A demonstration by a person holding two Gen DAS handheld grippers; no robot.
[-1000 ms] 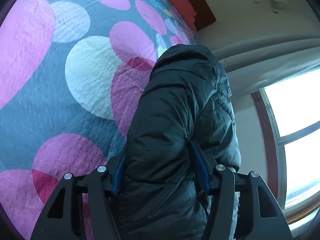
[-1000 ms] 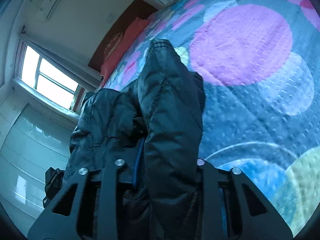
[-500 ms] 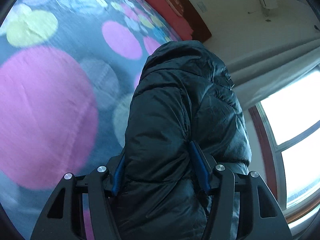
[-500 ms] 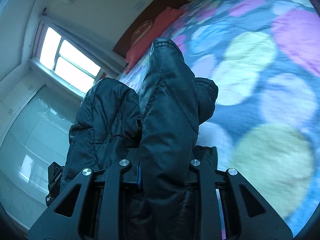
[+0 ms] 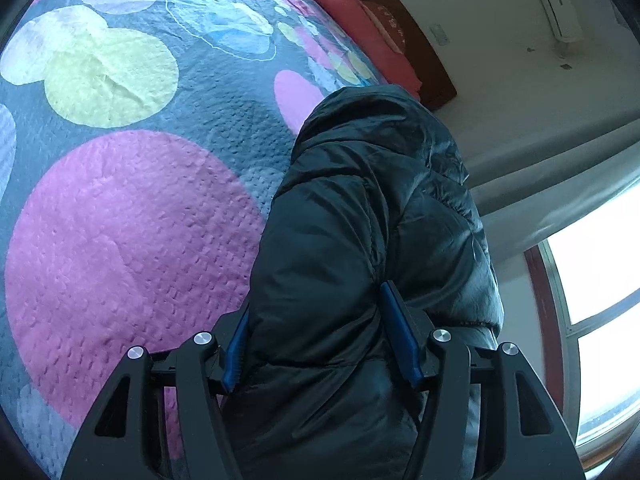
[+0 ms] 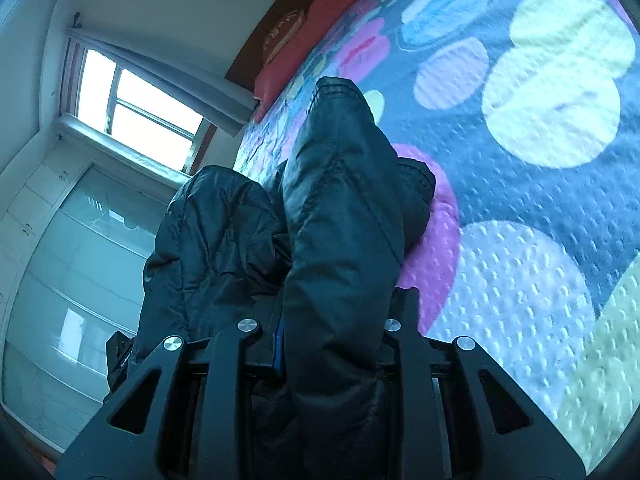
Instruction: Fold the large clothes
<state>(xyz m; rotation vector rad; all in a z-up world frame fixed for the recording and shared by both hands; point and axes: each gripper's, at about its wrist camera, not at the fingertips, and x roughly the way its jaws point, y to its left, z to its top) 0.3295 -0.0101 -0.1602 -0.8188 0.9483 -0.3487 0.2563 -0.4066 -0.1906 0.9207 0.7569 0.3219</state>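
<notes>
1. Left gripper: clamped on a thick fold of the black puffer jacket, blue pads pressed into the padding on both sides, jaws held part-way apart by the bulk.
2. Right gripper: likewise pinching the jacket, a puffy sleeve-like roll filling the gap between its fingers; only a sliver of blue pad visible on the left.
3. Counted: one jacket, two grippers, one bedspread, one red pillow at the headboard, one window.
4. Jacket: dark, glossy, quilted with stitched seams, bunched and lifted above the bedspread, held up between both grippers; a second lobe hanging left in the right wrist view.
5. Bedspread: grey, dimpled, patterned with large pink, yellow, white and blue circles.
</notes>
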